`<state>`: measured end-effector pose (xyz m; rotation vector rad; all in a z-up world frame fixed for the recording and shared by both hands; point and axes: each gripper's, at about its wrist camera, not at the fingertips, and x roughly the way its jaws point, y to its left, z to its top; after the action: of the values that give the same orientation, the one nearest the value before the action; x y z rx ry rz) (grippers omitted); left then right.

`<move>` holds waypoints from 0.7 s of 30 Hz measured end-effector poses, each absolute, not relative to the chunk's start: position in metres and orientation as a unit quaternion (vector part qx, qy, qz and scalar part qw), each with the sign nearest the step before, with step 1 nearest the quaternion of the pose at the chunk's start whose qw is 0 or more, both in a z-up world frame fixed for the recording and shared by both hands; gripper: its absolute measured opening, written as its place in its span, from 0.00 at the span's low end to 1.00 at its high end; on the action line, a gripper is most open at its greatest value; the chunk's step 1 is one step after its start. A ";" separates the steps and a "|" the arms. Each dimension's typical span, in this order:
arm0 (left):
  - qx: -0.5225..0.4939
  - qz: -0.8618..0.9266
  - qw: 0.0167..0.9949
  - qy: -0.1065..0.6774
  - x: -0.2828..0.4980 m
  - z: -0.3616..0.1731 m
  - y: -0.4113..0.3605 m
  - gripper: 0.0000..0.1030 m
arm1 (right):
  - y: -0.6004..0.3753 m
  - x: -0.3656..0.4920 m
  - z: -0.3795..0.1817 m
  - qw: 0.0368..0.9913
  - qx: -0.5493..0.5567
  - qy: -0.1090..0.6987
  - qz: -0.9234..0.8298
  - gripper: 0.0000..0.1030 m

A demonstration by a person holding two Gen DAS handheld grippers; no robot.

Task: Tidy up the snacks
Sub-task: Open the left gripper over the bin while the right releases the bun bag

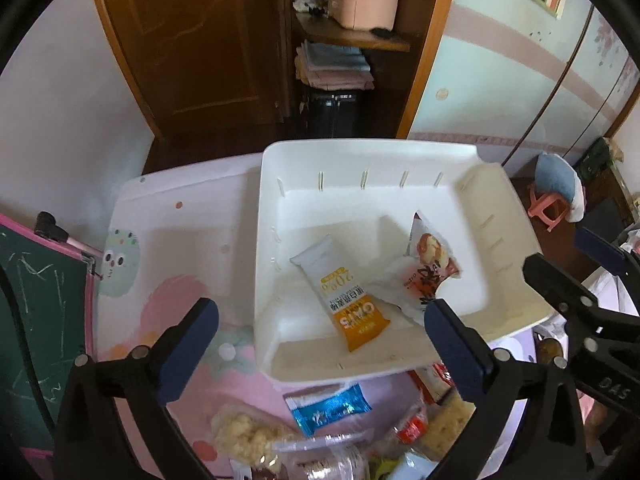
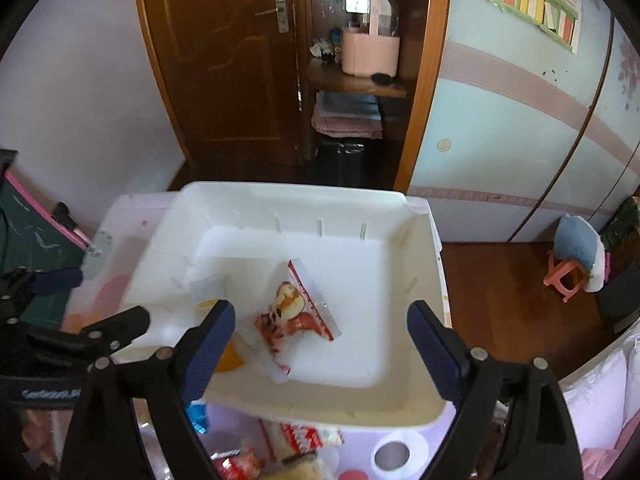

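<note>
A white plastic bin (image 1: 360,160) stands on the pink patterned table (image 1: 180,240); it also shows in the right wrist view (image 2: 400,400). Inside lie a white-and-orange snack bar (image 1: 344,300) and a red-and-white snack packet (image 1: 430,264), the packet also in the right wrist view (image 2: 296,312). My left gripper (image 1: 320,344) is open and empty over the bin's near edge. My right gripper (image 2: 320,340) is open and empty above the bin. Loose snacks lie in front of the bin: a blue packet (image 1: 328,408) and a clear bag of puffed pieces (image 1: 248,436).
A green chalkboard (image 1: 36,300) with a pink frame stands left of the table. A wooden door (image 1: 192,40) and a shelf with a pink basket (image 1: 362,4) are behind. A small pink stool (image 2: 568,276) stands on the wooden floor at right.
</note>
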<state>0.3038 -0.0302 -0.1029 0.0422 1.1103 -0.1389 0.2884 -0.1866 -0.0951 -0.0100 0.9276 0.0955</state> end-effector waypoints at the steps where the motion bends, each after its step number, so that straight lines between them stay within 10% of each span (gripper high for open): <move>1: 0.020 -0.066 0.849 0.523 0.299 -0.097 -0.031 0.99 | -0.188 0.282 -0.089 0.894 -0.004 0.445 0.046 0.87; 21: 0.029 -0.045 0.888 0.456 0.148 -0.006 -0.004 0.99 | -0.197 0.143 -0.033 0.895 0.027 0.437 0.085 0.87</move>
<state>0.1482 -0.0037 -0.0057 0.0596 0.9484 -0.0933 0.1428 -0.1974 -0.0329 0.0557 0.9056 0.1771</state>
